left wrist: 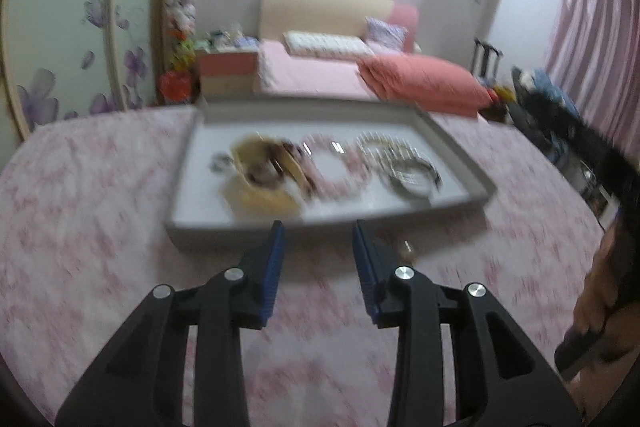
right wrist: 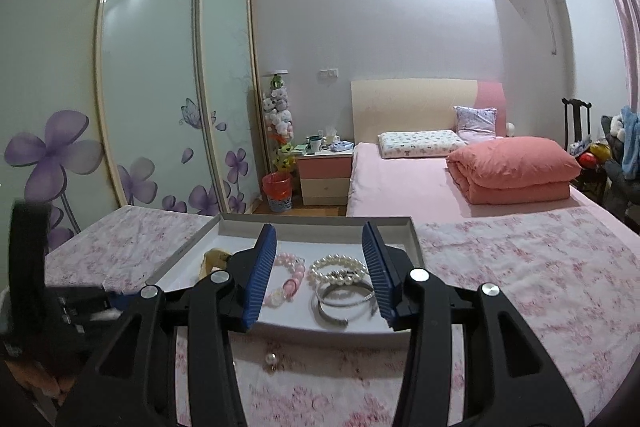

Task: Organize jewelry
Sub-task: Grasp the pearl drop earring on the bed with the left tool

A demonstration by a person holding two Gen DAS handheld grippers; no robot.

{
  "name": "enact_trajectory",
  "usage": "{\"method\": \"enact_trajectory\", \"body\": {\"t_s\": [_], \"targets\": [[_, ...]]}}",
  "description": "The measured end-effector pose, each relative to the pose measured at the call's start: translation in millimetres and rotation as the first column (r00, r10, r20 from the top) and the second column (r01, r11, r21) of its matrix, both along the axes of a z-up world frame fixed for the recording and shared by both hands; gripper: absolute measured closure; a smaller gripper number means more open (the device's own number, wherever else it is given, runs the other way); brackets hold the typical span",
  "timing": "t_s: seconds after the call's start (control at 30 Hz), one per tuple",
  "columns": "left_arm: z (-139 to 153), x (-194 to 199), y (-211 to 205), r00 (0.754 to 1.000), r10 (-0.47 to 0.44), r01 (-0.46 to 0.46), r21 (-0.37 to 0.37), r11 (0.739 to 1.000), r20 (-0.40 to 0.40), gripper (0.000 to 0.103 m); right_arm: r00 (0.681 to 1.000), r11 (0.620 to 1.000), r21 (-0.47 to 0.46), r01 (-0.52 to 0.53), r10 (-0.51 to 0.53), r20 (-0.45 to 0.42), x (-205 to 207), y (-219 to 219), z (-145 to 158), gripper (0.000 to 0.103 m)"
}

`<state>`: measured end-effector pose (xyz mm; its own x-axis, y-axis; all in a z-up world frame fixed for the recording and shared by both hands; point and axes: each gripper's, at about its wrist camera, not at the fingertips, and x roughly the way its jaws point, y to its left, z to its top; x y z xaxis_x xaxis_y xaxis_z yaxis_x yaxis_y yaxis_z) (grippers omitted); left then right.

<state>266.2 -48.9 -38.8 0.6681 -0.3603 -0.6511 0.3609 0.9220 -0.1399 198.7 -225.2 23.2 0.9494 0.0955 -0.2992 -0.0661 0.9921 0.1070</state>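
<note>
A shallow grey tray (left wrist: 188,163) (right wrist: 414,239) lies on a pink floral cloth. It holds a pink bead bracelet (right wrist: 286,281) (left wrist: 340,163), a pearl bracelet (right wrist: 338,267), silver bangles (right wrist: 340,303) (left wrist: 412,175) and a yellow and brown piece (left wrist: 264,171) (right wrist: 214,259). A small pearl earring (right wrist: 271,361) lies on the cloth in front of the tray. My left gripper (left wrist: 319,231) is open and empty just short of the tray's near edge. My right gripper (right wrist: 319,239) is open and empty, raised above the tray's near side.
A bed with a folded coral quilt (right wrist: 512,167) stands behind the table. A nightstand (right wrist: 324,179) and a red bin (right wrist: 277,191) are at the back left, beside sliding wardrobe doors (right wrist: 152,87). The left view is motion-blurred.
</note>
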Motion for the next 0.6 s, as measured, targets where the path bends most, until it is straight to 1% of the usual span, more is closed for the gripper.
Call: {"method": "enact_trajectory", "body": {"t_s": [0.07, 0.13, 0.23, 0.47, 0.6], "targets": [[-10, -5, -6, 0.999, -0.031, 0.032, 0.008, 0.999, -0.037, 0.066, 1.0, 1.0, 0.014, 0.012, -0.012, -0.01, -2, -5, -2, 0.057], [-15, -10, -15, 0.997, -0.053, 0.054, 0.019, 0.998, -0.057, 0.062, 0.999, 0.999, 0.024, 0.024, -0.023, -0.022, -1, -10, -4, 0.057], [-21, -9, -29, 0.994, -0.081, 0.086, 0.058, 0.995, -0.078, 0.062, 0.999, 0.999, 0.032, 0.032, -0.031, -0.033, -2, -11, -8, 0.057], [-38, -1, -51, 0.988, -0.08, 0.097, 0.134, 0.986, -0.128, 0.062, 0.999, 0.999, 0.046, 0.029, -0.027, -0.047, -4, -14, -15, 0.057], [-41, 3, -59, 0.988, -0.077, 0.097, 0.145, 0.985, -0.135, 0.063, 0.998, 0.998, 0.05, 0.028, -0.025, -0.057, -3, -17, -18, 0.057]]}}
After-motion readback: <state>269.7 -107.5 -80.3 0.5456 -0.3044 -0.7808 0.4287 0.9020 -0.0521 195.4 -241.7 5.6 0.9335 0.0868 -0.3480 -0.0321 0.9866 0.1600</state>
